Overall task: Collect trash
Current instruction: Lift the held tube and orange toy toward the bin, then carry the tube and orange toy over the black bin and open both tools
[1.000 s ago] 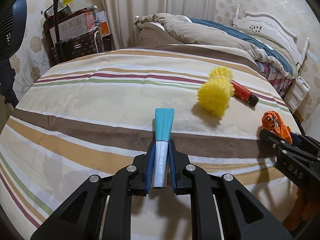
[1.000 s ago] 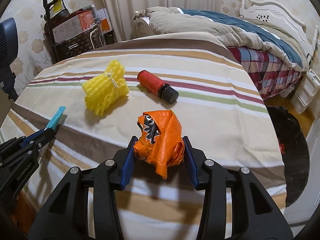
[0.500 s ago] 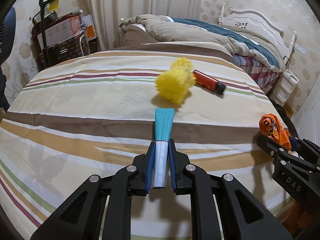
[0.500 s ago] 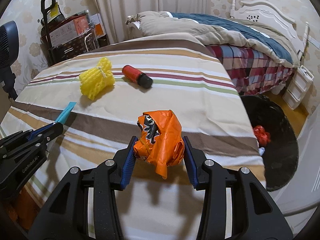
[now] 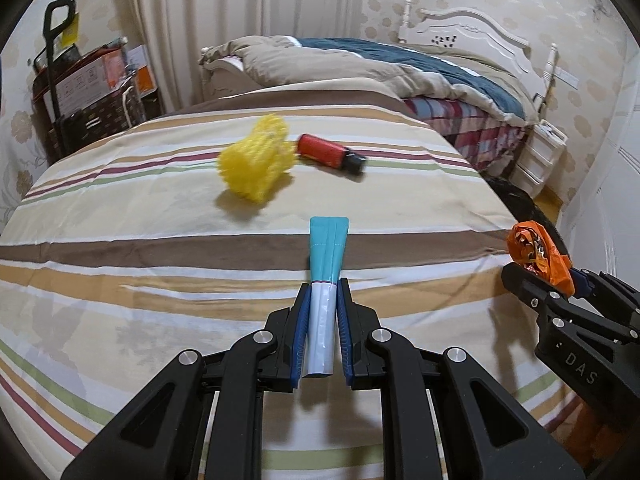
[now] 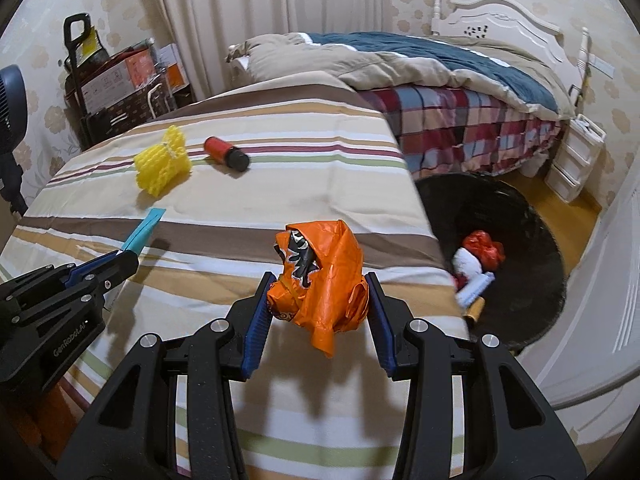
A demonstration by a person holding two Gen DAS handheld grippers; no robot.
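My left gripper [image 5: 322, 292] is shut on a flat teal-and-white wrapper [image 5: 326, 256] that sticks out forward over the striped bedspread [image 5: 160, 248]. My right gripper [image 6: 318, 280] is shut on a crumpled orange wrapper [image 6: 324, 276], held above the spread near its right edge. That orange wrapper [image 5: 538, 256] also shows at the right of the left wrist view. A yellow foam net [image 6: 162, 164] and a red bottle with a black cap [image 6: 226, 153] lie on the spread farther back. A black trash bin [image 6: 532, 216] stands on the floor to the right, holding several pieces of trash.
A bed with a rumpled beige and blue duvet [image 6: 420, 60] and plaid skirt lies behind. A cart of boxes [image 6: 116, 80] stands at the back left by the curtain. White plastic drawers [image 6: 576, 160] sit beyond the bin. A white door or panel [image 6: 608, 300] closes the right side.
Both grippers have moved to the right over the spread, each keeping its wrapper. The yellow net and red bottle have slid left in view, and the black bin has come into sight.
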